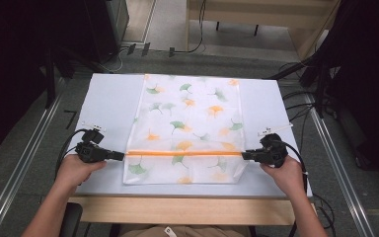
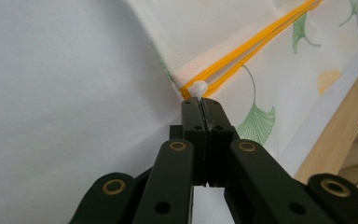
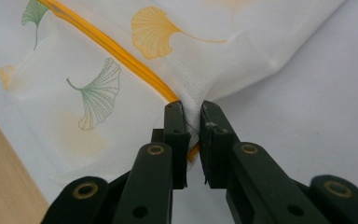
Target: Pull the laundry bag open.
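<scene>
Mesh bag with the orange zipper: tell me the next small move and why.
Probably draw the left gripper along the orange zipper toward the right gripper. Its jaws are shut on the white zipper pull at the mesh bag edge, and the right gripper pinches the opposite end.

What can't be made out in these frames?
- Zipper pull, left gripper view: its lower part is hidden between the shut jaws of the left gripper.
- Mesh bag corner, right gripper view: hidden inside the right gripper.
- Bag contents, high view: the printed mesh hides them.
</scene>
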Tool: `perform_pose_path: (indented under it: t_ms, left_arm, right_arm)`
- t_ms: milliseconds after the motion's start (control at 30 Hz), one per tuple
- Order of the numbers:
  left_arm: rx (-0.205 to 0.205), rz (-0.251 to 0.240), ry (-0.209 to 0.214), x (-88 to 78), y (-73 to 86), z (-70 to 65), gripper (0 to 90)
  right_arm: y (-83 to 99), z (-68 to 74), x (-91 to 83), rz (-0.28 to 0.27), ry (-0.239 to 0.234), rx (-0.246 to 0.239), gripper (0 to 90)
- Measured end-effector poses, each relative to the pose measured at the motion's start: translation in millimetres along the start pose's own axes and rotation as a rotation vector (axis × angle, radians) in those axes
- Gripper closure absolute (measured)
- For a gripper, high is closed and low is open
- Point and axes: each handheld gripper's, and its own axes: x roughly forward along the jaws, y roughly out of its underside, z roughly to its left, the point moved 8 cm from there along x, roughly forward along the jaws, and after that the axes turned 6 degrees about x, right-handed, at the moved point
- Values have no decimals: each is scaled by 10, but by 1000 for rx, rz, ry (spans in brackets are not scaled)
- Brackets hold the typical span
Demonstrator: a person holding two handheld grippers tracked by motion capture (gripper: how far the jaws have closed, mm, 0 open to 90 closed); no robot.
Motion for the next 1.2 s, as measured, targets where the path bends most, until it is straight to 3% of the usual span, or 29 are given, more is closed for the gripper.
perform_pose_path:
  t_ms: [267,467,533,600,667,733,767,800,833,900,967,1033,1200]
  left_arm:
    - [-3,37,1,60,79,-34,900]
    - [3,11,-8,76,60,-11,876]
    - [12,11,3,81,57,-27,837]
    - [26,5,0,80,45,-41,786]
    - [27,-23,-9,54,12,-49,715]
    - [31,-40,-7,25,-7,-55,690]
    - [38,-81,-13,-17,-48,-72,645]
    - [38,-81,-13,-17,-48,-72,622]
    - [48,-111,-32,-41,-76,-73,600]
    - [49,-124,-36,-49,-86,-69,536]
    - [59,-140,-69,-71,-96,-32,527]
    - [78,-161,-114,-104,-106,22,451]
    - [74,-194,-137,-156,-116,102,397]
  right_arm:
    - [26,-25,36,8,-1,8,820]
    - [35,8,29,2,-6,-10,721]
    - [43,32,36,-4,-7,-14,622]
    - [60,45,19,-18,-9,-26,589]
    - [68,37,-3,-41,-9,-49,571]
    - [65,34,-9,-49,-12,-47,555]
    - [39,28,-23,-76,-26,-37,515]
    - [39,28,-23,-76,-26,-37,515]
    - [18,33,-34,-103,-33,-44,500]
    - [13,37,-38,-110,-31,-50,489]
    - [-4,37,-51,-126,-25,-68,487]
    - [-30,20,-89,-158,-18,-72,472]
    - [-44,-90,-179,-205,33,-83,402]
